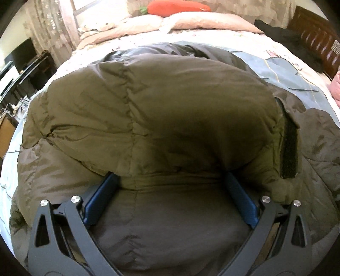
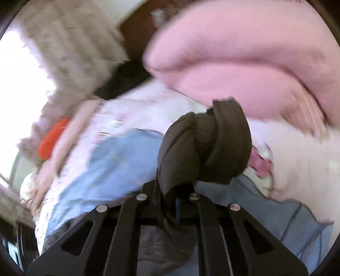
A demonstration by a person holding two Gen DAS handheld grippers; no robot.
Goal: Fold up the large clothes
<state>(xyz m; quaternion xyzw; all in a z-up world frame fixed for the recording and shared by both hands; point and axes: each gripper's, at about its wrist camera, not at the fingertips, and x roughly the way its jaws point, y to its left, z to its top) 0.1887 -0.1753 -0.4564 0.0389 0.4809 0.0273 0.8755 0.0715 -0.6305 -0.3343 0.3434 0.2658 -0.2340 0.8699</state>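
A large olive-brown puffer jacket (image 1: 161, 106) lies spread on the bed and fills the left wrist view. My left gripper (image 1: 170, 176) is open, its blue fingers (image 1: 102, 199) wide apart and tucked under a puffed fold of the jacket, tips hidden. A black velcro strip (image 1: 289, 148) shows on the jacket's right side. My right gripper (image 2: 179, 189) is shut on a bunched dark end of the jacket (image 2: 204, 144), likely a cuff, held above the bedspread. That view is blurred.
The bedspread (image 1: 276, 63) is white with blue patches. A pink garment (image 2: 244, 53) lies at the right. Pillows and an orange carrot plush (image 1: 176, 7) sit at the back. A wooden headboard (image 1: 316, 36) stands right, dark furniture (image 1: 27, 63) left.
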